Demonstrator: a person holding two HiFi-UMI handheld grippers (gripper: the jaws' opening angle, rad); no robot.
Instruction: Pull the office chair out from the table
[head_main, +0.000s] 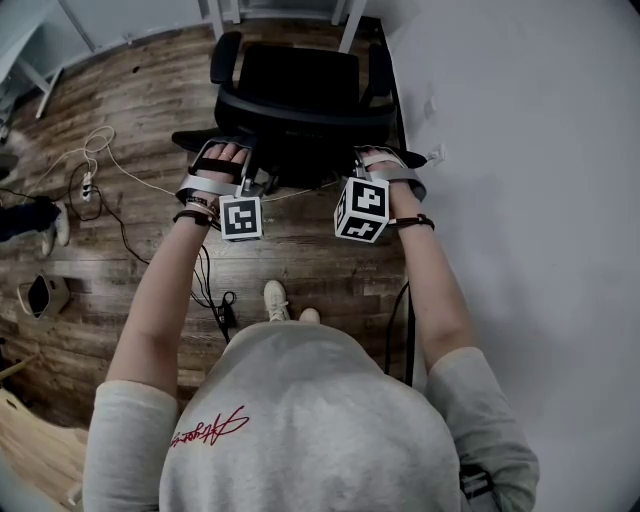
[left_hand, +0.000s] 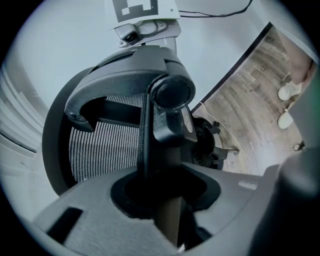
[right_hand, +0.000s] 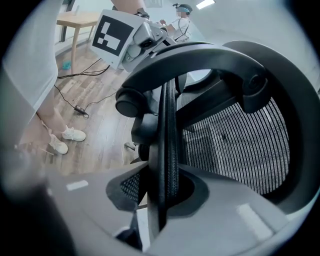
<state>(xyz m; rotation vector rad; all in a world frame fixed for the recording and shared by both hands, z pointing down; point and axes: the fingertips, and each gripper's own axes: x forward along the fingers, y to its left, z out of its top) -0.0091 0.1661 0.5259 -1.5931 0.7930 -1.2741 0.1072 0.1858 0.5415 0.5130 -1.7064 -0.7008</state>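
A black office chair (head_main: 300, 95) stands on the wooden floor beside the white table (head_main: 520, 200), its mesh backrest towards me. My left gripper (head_main: 252, 168) is shut on the left part of the backrest's top edge, and my right gripper (head_main: 354, 166) is shut on the right part. In the left gripper view the backrest's rim (left_hand: 145, 130) runs down between the jaws of the left gripper (left_hand: 160, 200), which close round it. In the right gripper view the mesh edge (right_hand: 167, 145) is likewise pinched by the right gripper (right_hand: 157, 200).
White cables and a power strip (head_main: 88, 170) lie on the floor to the left. The table's white legs (head_main: 350, 25) stand behind the chair. My shoes (head_main: 285, 302) are just behind it. A small wooden table (right_hand: 80, 20) stands farther off.
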